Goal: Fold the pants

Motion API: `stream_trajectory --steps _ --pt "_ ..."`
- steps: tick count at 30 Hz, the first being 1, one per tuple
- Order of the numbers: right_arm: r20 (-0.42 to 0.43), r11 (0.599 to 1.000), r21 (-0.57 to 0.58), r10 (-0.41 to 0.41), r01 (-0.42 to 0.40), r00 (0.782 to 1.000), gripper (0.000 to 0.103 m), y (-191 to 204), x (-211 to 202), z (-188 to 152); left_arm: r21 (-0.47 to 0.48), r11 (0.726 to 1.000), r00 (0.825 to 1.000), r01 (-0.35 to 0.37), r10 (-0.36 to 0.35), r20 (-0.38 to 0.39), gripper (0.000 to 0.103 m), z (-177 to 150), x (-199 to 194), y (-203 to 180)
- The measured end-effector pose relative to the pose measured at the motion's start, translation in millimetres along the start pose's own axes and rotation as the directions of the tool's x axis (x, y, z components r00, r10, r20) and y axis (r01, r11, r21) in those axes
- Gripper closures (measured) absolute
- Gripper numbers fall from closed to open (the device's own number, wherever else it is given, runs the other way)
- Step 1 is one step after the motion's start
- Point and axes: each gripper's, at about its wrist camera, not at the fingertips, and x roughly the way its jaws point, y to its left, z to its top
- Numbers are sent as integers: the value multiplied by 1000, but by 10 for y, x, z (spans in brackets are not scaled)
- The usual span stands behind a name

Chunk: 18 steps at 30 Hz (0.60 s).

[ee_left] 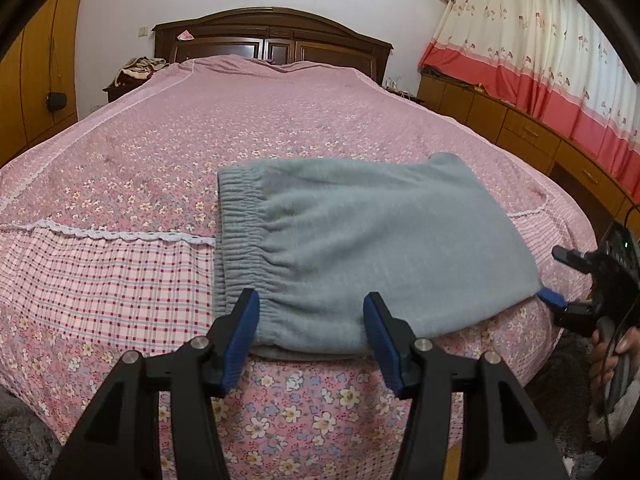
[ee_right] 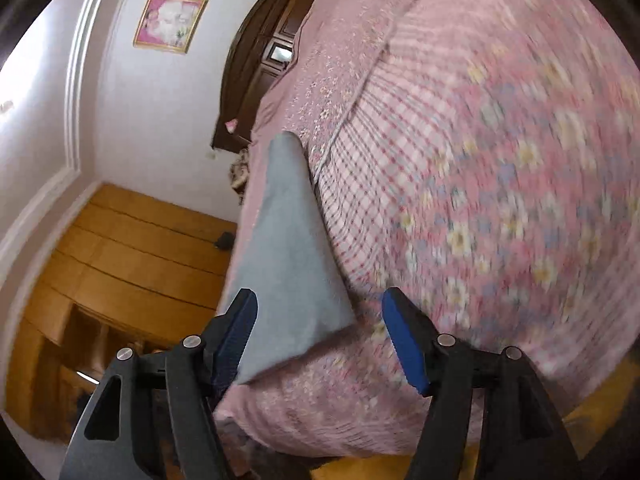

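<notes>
We hold the left tool (ee_left: 311, 334) just short of the folded grey pants (ee_left: 360, 236), its blue-padded fingers spread apart and empty, one at each side of the bundle's near edge. The pants lie folded on the pink floral bedspread (ee_left: 160, 160) close to the foot of the bed, elastic waistband (ee_left: 240, 236) ahead and to the left of this tool. Off to its right, our right tool (ee_left: 560, 280) reaches in at the pants' far corner. From that right tool (ee_right: 320, 336) we see its fingers also standing apart, gripping nothing; the pants' corner (ee_right: 288, 272) sits between them, nearer the left finger, though the view is tilted and blurred. A dark wooden headboard (ee_left: 272, 36) rises beyond.
</notes>
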Motion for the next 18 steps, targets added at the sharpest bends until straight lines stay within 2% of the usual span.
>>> stream_trajectory --steps 3,6,9,12,13,15,18 --pt "13 995 46 89 -89 996 36 -117 16 -191 -10 1000 1000 5 -5 1 45 16 -2 33" --pt "106 994 33 100 -104 989 36 -132 4 -302 -2 1000 1000 3 -3 -1 42 28 2 28" --pt "148 989 42 134 -142 980 36 -120 109 -297 17 1000 1000 -7 7 0 41 13 -1 17" --pt "184 986 3 165 -168 969 39 -41 99 -371 20 1000 1000 -5 5 1 41 7 3 34" --pt "186 988 -16 153 -153 971 44 -1 94 -405 19 1000 1000 -5 5 1 41 1 11 32" --pt "173 994 -8 105 -105 979 81 40 131 -421 20 1000 1000 -3 3 2 41 -9 14 36" --pt "161 994 46 88 -96 983 83 2 207 -370 18 1000 1000 0 0 -2 39 -11 14 47"
